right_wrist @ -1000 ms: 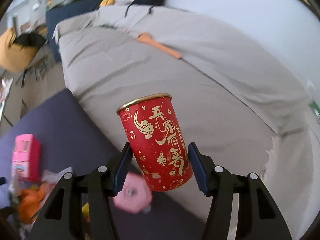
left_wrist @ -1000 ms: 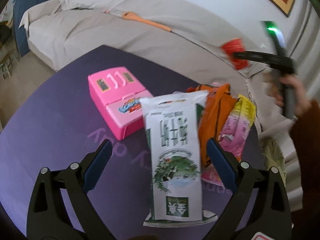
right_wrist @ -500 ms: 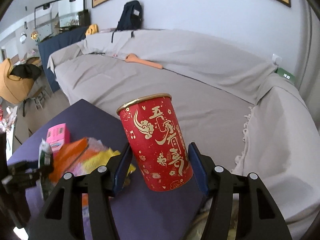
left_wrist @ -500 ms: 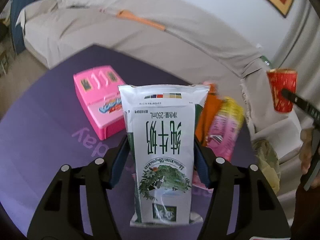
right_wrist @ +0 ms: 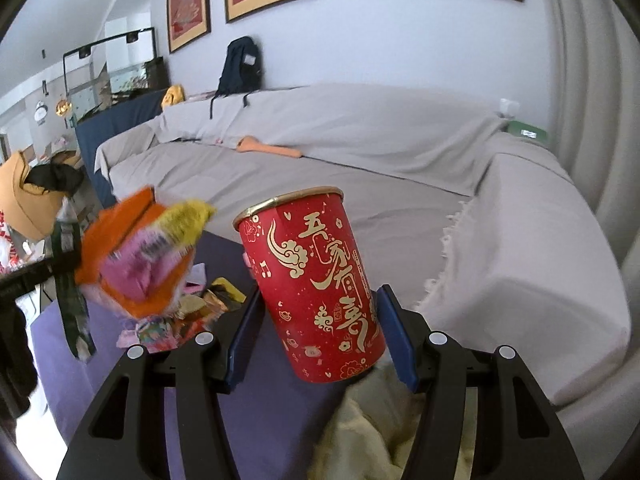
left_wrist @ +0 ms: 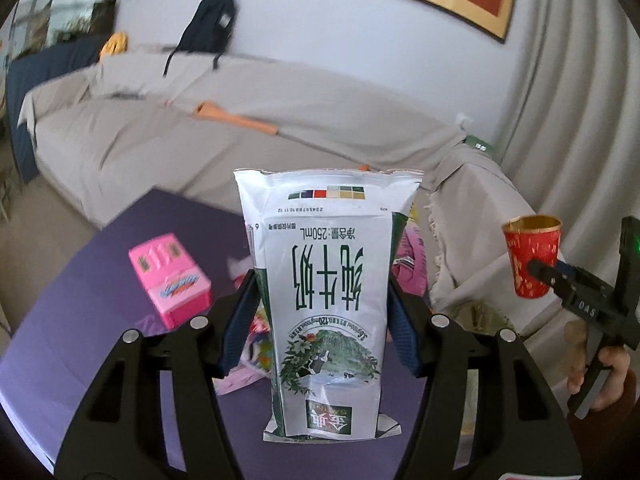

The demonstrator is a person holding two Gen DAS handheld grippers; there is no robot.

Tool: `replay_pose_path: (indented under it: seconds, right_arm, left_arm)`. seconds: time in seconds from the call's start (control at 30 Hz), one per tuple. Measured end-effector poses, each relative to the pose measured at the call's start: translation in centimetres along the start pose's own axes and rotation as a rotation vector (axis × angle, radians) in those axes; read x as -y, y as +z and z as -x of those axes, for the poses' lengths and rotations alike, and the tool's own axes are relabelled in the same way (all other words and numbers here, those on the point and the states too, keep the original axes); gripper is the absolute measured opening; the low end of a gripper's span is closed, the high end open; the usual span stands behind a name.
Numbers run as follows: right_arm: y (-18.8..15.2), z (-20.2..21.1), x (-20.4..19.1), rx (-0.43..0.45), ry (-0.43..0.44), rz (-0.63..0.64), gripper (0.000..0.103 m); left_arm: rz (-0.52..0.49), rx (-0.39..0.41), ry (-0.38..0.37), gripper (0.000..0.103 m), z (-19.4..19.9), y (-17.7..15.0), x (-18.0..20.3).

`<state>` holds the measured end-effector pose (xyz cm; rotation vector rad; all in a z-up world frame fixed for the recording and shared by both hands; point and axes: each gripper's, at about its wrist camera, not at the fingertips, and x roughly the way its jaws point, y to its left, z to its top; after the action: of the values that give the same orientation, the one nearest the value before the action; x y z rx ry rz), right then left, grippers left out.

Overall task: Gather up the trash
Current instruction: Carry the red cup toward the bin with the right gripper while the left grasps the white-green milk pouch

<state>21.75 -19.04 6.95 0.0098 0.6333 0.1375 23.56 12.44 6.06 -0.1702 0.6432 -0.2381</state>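
A white and green milk pouch (left_wrist: 326,280) hangs upside down above the purple table (left_wrist: 92,292), and my left gripper (left_wrist: 320,292) is shut on its sides. My right gripper (right_wrist: 320,320) is shut on a red can with gold lettering (right_wrist: 316,280), tilted a little. In the left wrist view that red can (left_wrist: 530,260) is at the far right, over the covered sofa arm. A blurred bundle of orange, yellow and pink wrappers (right_wrist: 140,252) is next to the left gripper (right_wrist: 24,276); I cannot tell whether it hangs from the pouch. More wrappers (right_wrist: 188,316) lie on the table.
A pink box (left_wrist: 170,280) stands on the table's left part. A crumpled cream bag (right_wrist: 380,432) lies under the right gripper at the table's edge. Behind is a grey-covered sofa (left_wrist: 180,148) with an orange-handled stick (left_wrist: 236,118) and a dark backpack (left_wrist: 208,26).
My left gripper shut on the milk pouch and lifted it off the table. My right gripper carried the red can sideways to the table corner by the sofa arm.
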Motion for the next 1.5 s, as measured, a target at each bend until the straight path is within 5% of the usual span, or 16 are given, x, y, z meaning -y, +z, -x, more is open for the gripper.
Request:
replay_pose_path:
  seconds: [0.17,0.57,0.77,1.1,1.17,1.23,1.27,1.4,1.5]
  right_arm:
    - [-2.0,2.2,2.7,0.015,0.007,-0.039,0.055]
    - [-4.0,-0.2,3.2,-0.037,0.008,-0.050,0.055]
    - [-4.6,-0.7,4.2,-0.054,-0.003,-0.061,0.055]
    - [-6.7,-1.1,6.8,-0.078,-0.029,-0.124,0.055]
    - [-7.0,-1.2,7.1,-0.082,-0.022,-0.131,0.055]
    - [-7.1,-1.4,7.2,-0.086,-0.022,-0.133,0.055]
    - [-7.2,-1.5,7.3,-0.087,-0.022,-0.134,0.055]
    - [-7.0,-2.4,7.1,-0.086,-0.029,-0.136,0.055]
    - [-6.8,-3.1,6.4,-0.058,-0.061,-0.134,0.055]
  left_arm:
    - [-0.046,-0.002,0.052,0.057,0.6,0.3,1.1]
    - [0.049,-0.142,0.144,0.056,-5.1,-4.1,-4.9]
    - [0.059,-0.111,0.148,0.032,-4.0,-3.4,-5.6]
    - [0.003,-0.061,0.121,0.018,-2.3,-1.5,-3.5]
    - [0.029,-0.068,0.126,0.025,-2.8,-1.7,-4.3]
    - [0.092,-0.080,0.118,0.048,-3.4,-1.9,-5.5]
    - [0.138,-0.092,0.103,0.052,-4.1,-1.9,-6.4]
    - [0.199,-0.153,0.097,0.059,-7.6,-1.3,-7.4]
    - [0.164,-0.167,0.165,0.061,-11.1,-0.6,-6.8]
